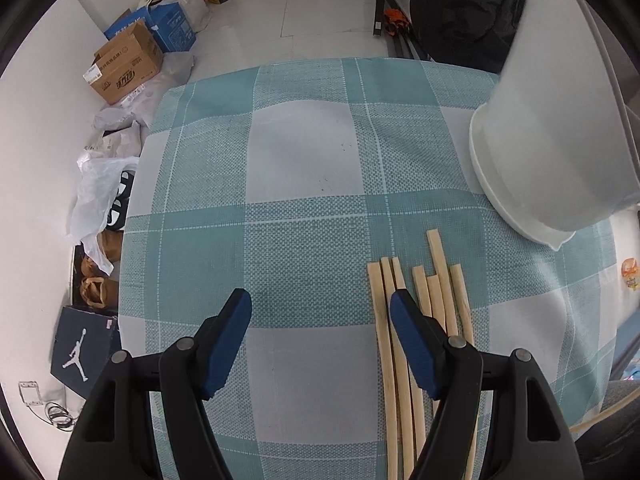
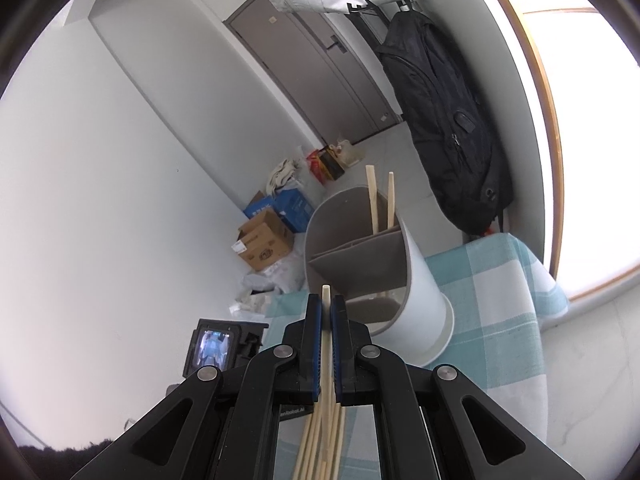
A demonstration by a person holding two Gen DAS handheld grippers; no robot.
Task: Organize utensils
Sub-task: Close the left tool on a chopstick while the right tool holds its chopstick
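At 5 o'clock in the left wrist view, loose chopsticks (image 1: 436, 276) lie on the tabletop (image 1: 304, 152); left claw (image 1: 320, 316) released above them, white holder (image 1: 552, 136) at 2 o'clock. Right wrist view: right claw (image 2: 326, 312) clenched on one chopstick (image 2: 326, 294); divided holder (image 2: 424, 280) at 12 o'clock contains two chopsticks (image 2: 374, 204).

A Jumpman logo (no words) marks the dark box (image 1: 82, 346).

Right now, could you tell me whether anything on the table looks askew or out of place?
The white utensil holder looks tilted in both views, though fisheye distortion may exaggerate it. The loose chopsticks lie unevenly, ends staggered on the checked cloth.
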